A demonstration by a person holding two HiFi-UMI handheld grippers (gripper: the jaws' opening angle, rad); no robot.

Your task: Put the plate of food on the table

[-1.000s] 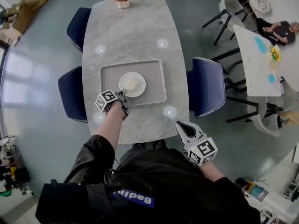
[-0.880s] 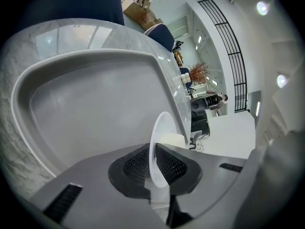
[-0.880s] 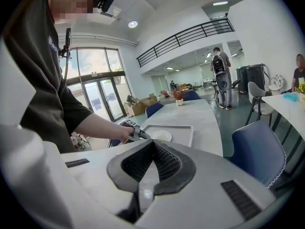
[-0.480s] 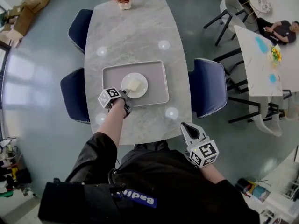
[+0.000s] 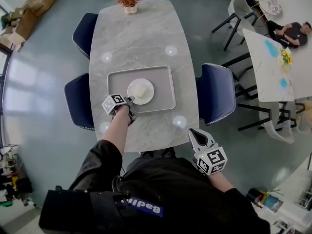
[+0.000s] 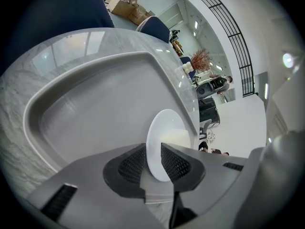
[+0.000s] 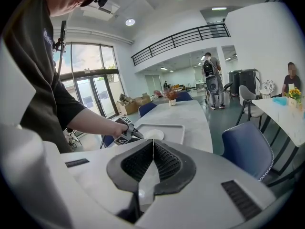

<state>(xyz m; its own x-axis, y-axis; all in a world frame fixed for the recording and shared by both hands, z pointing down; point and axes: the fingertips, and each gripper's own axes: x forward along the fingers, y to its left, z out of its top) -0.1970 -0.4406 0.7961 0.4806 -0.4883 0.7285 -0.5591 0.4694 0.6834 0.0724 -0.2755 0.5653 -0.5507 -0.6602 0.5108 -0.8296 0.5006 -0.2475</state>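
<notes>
Grey marbled surface [image 5: 141,33], blue chairs [image 5: 217,91] alongside. The left tool [image 5: 129,100] is clamped on the near rim of a round white plate [image 5: 147,95] bearing a pale block of food [image 5: 140,90], the plate lying within a grey tray [image 5: 163,89] on the surface. The right tool [image 5: 191,132], jaws pressed together on nothing, hangs off the near edge, well apart; the food's kind cannot be made out.
</notes>
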